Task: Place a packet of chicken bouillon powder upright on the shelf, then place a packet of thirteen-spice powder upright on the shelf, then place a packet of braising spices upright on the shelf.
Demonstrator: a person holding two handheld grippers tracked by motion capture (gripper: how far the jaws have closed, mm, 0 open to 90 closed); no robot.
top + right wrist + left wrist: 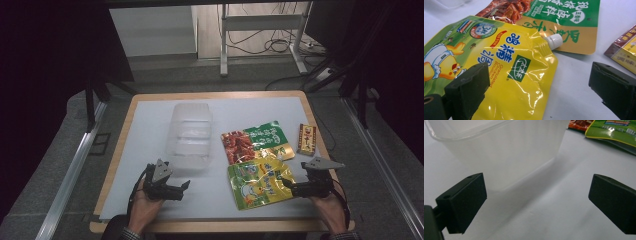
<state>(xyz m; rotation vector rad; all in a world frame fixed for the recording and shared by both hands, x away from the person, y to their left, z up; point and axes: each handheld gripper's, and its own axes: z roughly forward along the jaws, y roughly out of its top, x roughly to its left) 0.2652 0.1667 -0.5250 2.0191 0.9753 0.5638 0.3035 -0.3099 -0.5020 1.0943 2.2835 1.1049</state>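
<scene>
Two hand-held tools hover low over the near edge of a white-topped table, each with its jaws standing wide apart and nothing between them. At the near left, the left tool points toward a clear plastic container, which stands upright just beyond it; in the left gripper view the container's near wall rises just ahead of the jaws, not touched. At the near right, the right tool sits at the right edge of a yellow spouted pouch of chicken bouillon lying flat; in the right gripper view the pouch lies under the left jaw, white cap pointing away. Farther back, a green-and-red snack packet is partly overlapped by the pouch. Beyond the right tool lies a small red-and-yellow box, apart from the packet.
</scene>
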